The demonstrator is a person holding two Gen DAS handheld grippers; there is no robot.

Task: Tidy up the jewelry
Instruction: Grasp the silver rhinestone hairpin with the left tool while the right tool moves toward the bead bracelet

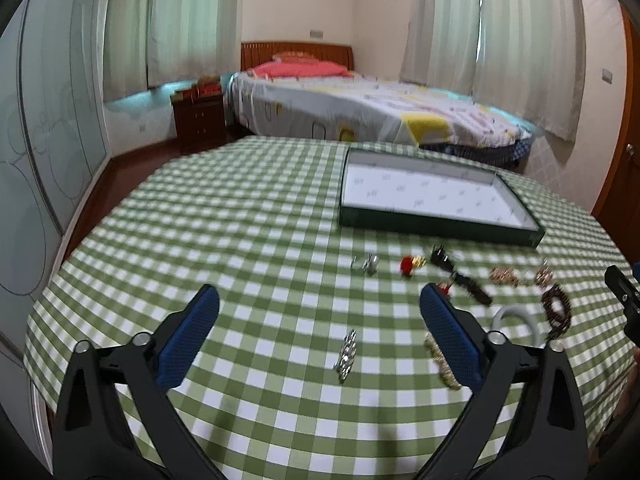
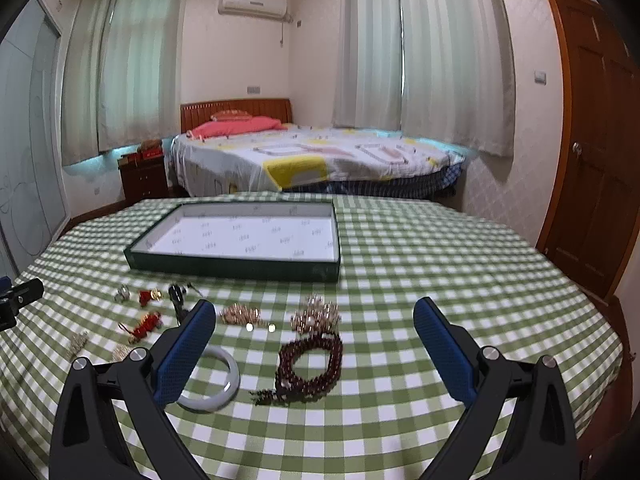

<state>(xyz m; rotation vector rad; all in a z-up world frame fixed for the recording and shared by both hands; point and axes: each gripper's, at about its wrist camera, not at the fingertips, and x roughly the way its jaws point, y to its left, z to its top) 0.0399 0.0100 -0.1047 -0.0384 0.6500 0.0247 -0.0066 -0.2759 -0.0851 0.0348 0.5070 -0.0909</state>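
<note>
Loose jewelry lies on a green checked tablecloth (image 1: 248,240) in front of a flat dark green tray (image 1: 436,227) lined in white, which holds nothing. My left gripper (image 1: 319,294) hangs open above the cloth, a small silver piece (image 1: 347,354) on the cloth between its fingers and a gold chain (image 1: 442,364) partly hidden behind its right finger. My right gripper (image 2: 315,306) is open too, over a dark red bead bracelet (image 2: 312,364). A white bangle (image 2: 224,384) lies partly under its left finger (image 2: 188,352). Neither gripper holds anything.
Nearer the tray (image 2: 232,269) lie a silver ring (image 2: 123,293), red ornaments (image 2: 149,297), a black piece (image 2: 176,296) and gold beaded pieces (image 2: 240,315). Beyond the table stand a bed (image 2: 320,160), a nightstand (image 2: 144,178) and a wooden door (image 2: 592,140).
</note>
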